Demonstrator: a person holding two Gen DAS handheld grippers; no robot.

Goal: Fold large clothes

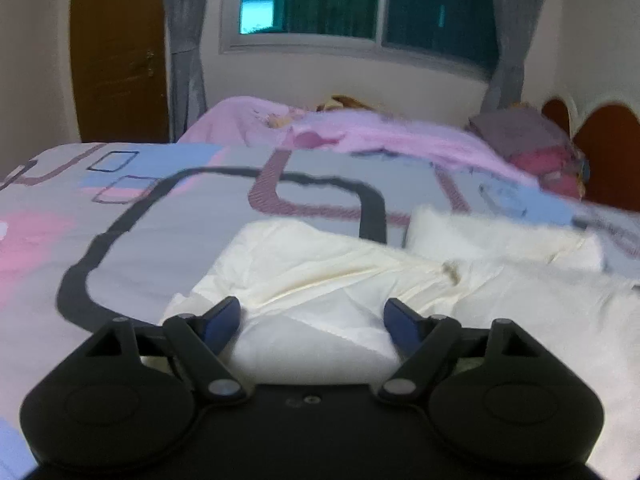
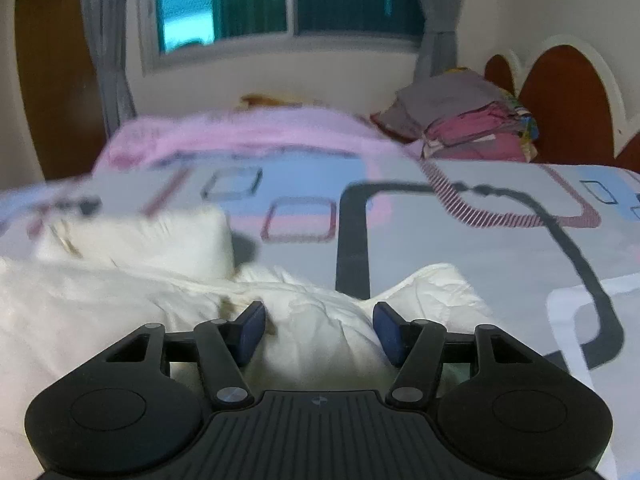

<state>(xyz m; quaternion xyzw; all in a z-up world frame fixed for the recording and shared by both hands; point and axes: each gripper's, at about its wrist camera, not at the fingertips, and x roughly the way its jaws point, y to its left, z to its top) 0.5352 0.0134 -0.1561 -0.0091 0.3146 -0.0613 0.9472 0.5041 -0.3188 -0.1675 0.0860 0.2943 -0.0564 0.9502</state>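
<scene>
While I am holding my left gripper (image 1: 312, 322) and right gripper (image 2: 319, 330) with jaws apart over the crumpled white garment (image 1: 340, 276), it is lying on the patterned bedspread (image 1: 192, 208), a folded clothes pile (image 2: 472, 128) sitting beyond.

In the left wrist view the white garment (image 1: 328, 272) runs under the body of the left hand-held gripper (image 1: 312, 316) and out at the right edge, so its near part and its full shape are hidden, and the pink blanket (image 1: 400, 136) and the folded pile (image 1: 536, 140) at the far end of the bed are smeared by blur. In the right wrist view the same garment (image 2: 120, 292) is cut off by the left edge and hidden below by the right hand-held gripper (image 2: 319, 326), and its far left part is too blurred to read. A small yellowish thing (image 2: 264, 101) beyond the blanket is too blurred to name.
</scene>
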